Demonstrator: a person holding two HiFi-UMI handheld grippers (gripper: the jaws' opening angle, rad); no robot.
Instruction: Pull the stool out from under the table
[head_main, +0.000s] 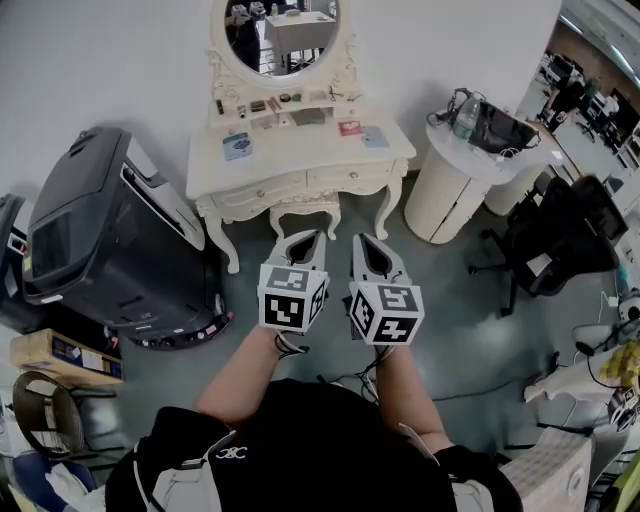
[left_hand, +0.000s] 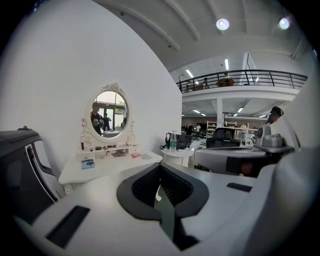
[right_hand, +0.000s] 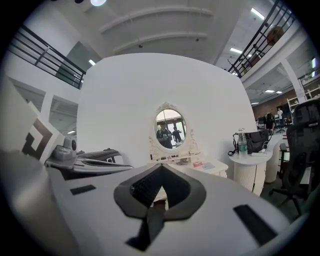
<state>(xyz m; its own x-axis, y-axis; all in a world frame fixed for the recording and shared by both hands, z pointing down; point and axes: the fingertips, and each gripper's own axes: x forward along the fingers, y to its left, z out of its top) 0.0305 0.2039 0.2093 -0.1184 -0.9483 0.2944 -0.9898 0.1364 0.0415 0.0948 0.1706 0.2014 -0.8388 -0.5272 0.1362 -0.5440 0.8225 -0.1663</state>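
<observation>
The stool (head_main: 303, 210) stands tucked under the white worktop (head_main: 310, 150), straight ahead of both tongs, and it seems they do not touch it yet. The left tongs (head_main: 306, 240) points at the seat front and looks nearer; the right tongs (head_main: 368, 248) points just beside it. Both are closed and hold nothing.
</observation>
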